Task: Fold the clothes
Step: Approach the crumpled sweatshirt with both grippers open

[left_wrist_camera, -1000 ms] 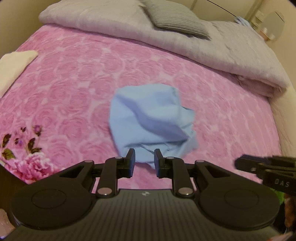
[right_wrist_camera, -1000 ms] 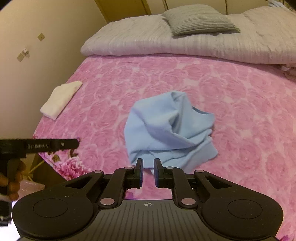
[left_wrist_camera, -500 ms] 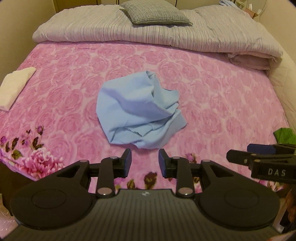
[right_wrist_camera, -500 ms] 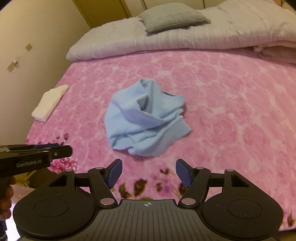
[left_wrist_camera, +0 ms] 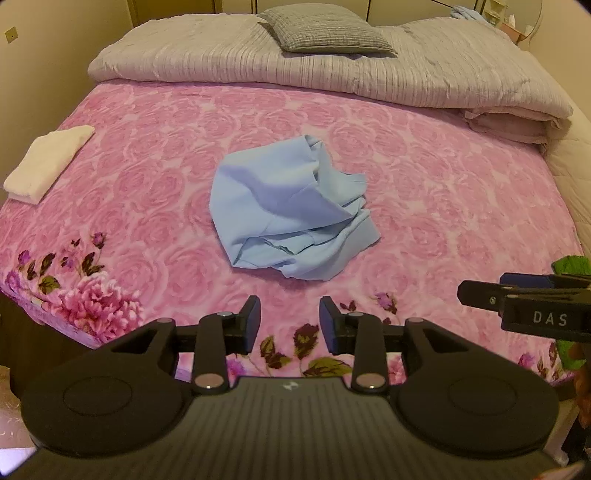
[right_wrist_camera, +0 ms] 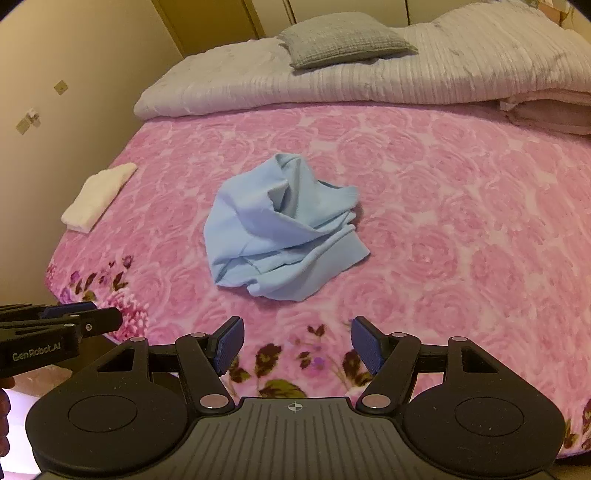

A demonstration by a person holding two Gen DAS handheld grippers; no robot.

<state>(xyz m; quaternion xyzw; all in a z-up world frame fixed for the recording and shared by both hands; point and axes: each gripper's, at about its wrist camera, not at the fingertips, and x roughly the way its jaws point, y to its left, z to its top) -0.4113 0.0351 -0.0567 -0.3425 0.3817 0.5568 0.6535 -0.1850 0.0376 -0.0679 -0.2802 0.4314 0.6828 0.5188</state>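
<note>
**Crumpled garment at bed centre, both grippers clear**

The light blue garment (left_wrist_camera: 291, 214) lies bunched in a heap at the middle of the pink rose-pattern blanket (left_wrist_camera: 443, 192). Its shape is roughly round; no clear long axis or heading can be determined. A folded white cloth (left_wrist_camera: 44, 162) lies well apart at the blanket's left edge. A grey pillow (left_wrist_camera: 325, 26) rests on the grey quilt (left_wrist_camera: 461, 74) behind.

Left gripper (left_wrist_camera: 290, 325): jaws partly spread, holding nothing, short of the garment.
Right gripper (right_wrist_camera: 297, 345): jaws spread wide, holding nothing.
</note>
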